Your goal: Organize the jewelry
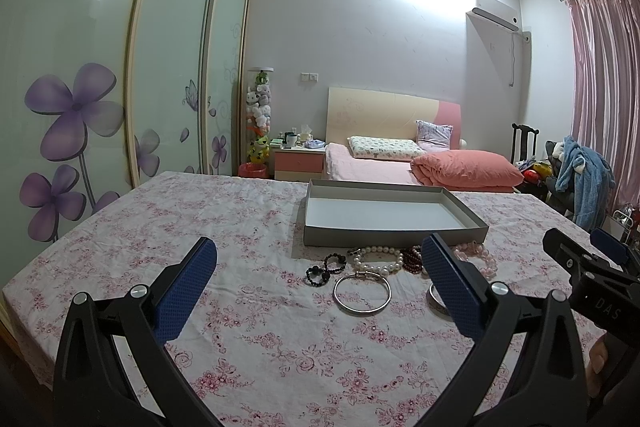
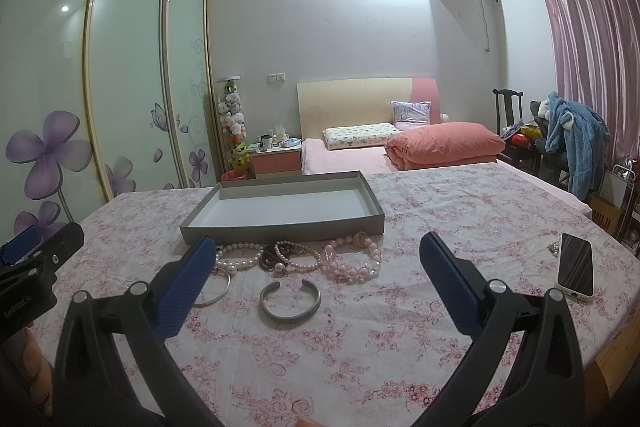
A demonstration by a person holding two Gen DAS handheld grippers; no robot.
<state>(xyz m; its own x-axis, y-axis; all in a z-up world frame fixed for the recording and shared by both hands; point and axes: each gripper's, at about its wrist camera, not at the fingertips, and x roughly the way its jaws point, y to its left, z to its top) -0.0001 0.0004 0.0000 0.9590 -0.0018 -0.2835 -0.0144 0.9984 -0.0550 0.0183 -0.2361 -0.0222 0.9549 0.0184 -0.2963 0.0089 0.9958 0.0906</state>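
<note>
The jewelry lies in a loose row on the table just near of the empty grey box (image 1: 394, 229), laid out for sorting: pearl bracelet (image 1: 378, 259), silver bangle (image 1: 362, 294), cuff (image 2: 290, 301); left claw (image 1: 320, 281) and right claw (image 2: 316, 281) hover spread, holding nothing.

Cotton-like cloth (image 1: 248, 339) over the tabletop, matt, faintly creased, printed with pink flowers. Grey card tray (image 2: 280, 223) near the far edge, matt, with a paler smooth floor. Glossy white pearls (image 1: 378, 259); dark red beads (image 1: 412, 259), polished; translucent pink beads (image 2: 354, 261), plastic-looking and shiny; black beads (image 1: 324, 269), duller. Thin bangle (image 1: 362, 293) in bright, smooth metal; open cuff (image 2: 290, 301) in greyer, brushed-looking metal. Phone (image 2: 575, 267) by the right edge, glassy black face, pale matt case. Gripper pads (image 1: 188, 291) in blue dimpled rubber on matt black plastic.
</note>
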